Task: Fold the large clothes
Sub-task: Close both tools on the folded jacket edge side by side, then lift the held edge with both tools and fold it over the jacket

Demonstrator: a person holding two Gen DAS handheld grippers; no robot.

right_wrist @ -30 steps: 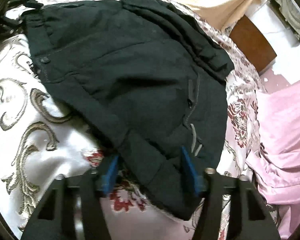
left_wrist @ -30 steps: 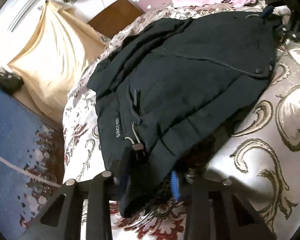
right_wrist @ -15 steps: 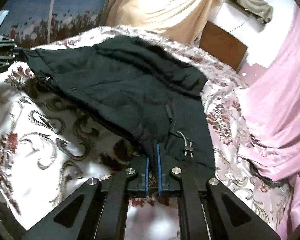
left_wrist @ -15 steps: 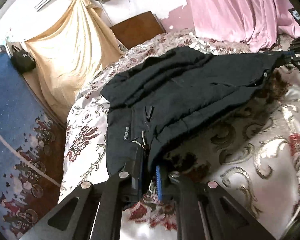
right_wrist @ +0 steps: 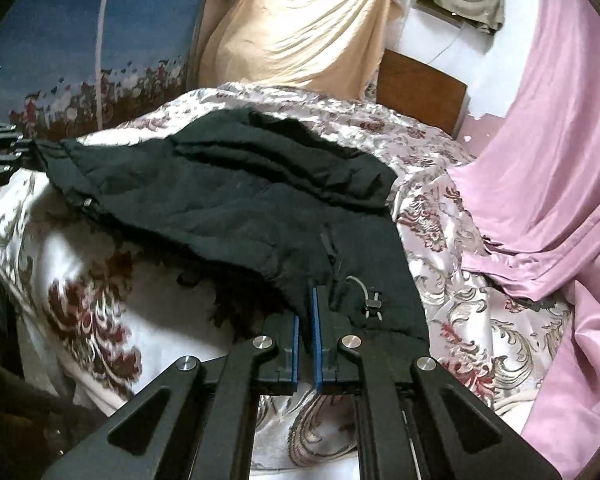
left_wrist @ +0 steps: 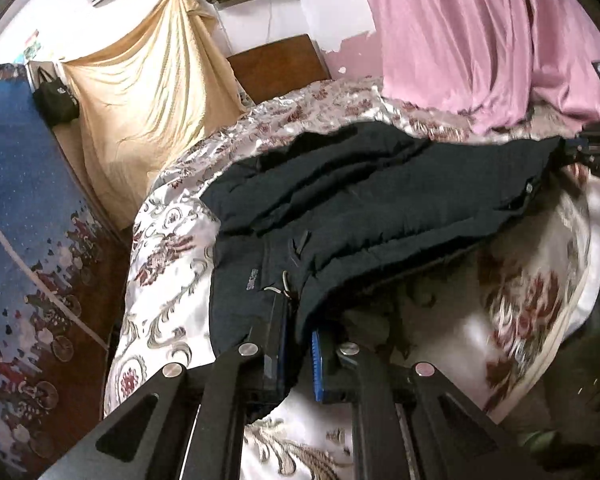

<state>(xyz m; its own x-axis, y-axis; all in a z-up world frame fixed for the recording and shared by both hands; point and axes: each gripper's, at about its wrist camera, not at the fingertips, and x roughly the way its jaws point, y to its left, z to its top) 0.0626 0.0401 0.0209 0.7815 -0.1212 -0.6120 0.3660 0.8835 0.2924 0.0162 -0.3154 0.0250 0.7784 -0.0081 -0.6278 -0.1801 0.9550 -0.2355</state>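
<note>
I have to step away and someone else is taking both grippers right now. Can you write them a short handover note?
Left gripper: shut on the near hem of the black jacket, by the drawcord toggle.
Right gripper: shut on the hem at the jacket's other near corner.
The jacket lies across the floral bedspread, its near edge raised between the two grippers, its far part resting on the bed.
Done: both corners gripped and lifted.
Left: probably carry the hem over toward the far end, lay it flat, release, then finish folding.
</note>
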